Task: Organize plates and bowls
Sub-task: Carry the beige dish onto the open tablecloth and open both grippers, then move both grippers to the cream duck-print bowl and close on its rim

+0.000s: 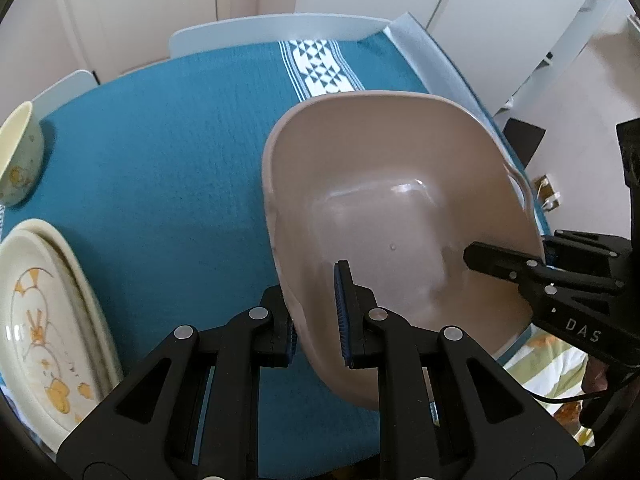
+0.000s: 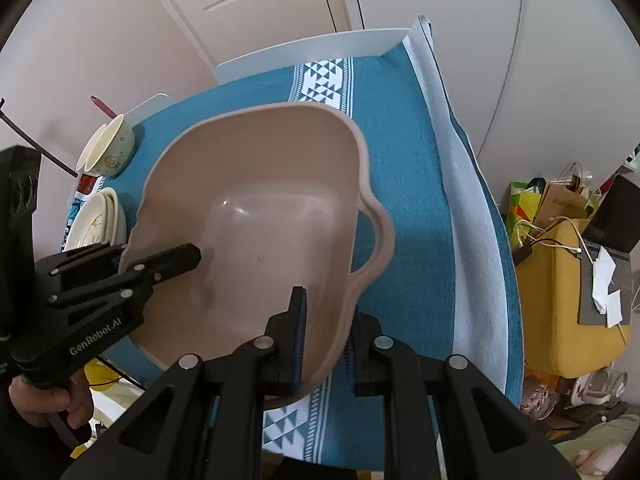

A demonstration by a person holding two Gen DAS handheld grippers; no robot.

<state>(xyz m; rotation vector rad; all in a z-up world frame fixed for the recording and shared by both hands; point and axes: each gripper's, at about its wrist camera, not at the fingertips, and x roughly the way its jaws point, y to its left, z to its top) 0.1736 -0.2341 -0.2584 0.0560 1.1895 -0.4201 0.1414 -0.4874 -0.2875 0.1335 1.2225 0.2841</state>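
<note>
Above the teal-clothed worktop (image 1: pixel 160 168), a beige plastic basin (image 1: pixel 384 216) is carried between two handheld grippers. The left gripper (image 1: pixel 318 332) has its jaws clamped on the basin's near-left wall, one blue pad (image 1: pixel 342 312) inside and the other outside. The right gripper (image 2: pixel 322 344) has its jaws clamped on the opposite wall in the same manner, just beside a looped side handle (image 2: pixel 380 236).

Risks, as judged from this view: each grip rests on a thin, smooth, sloping wall only, so the basin could slip or pivot between the pads if the two hands drift apart or tilt unevenly. The wall may also flex under the squeeze. The basin looks tilted relative to the cloth; set down that way, it could land on an edge and rock. A placement too far to the left could knock the crockery standing there.

Appearance of the task's things: the basin is rounded-rectangular, glossy and empty, with a rolled rim and a small moulded dot at its floor centre. At the left edge of the worktop, well apart from the basin, lie stacked cream plates (image 1: pixel 44 320) bearing a yellow cartoon print, and beyond them a cream bowl (image 1: pixel 18 156) with similar decoration. Neither plates nor bowl are yet in the basin.
</note>
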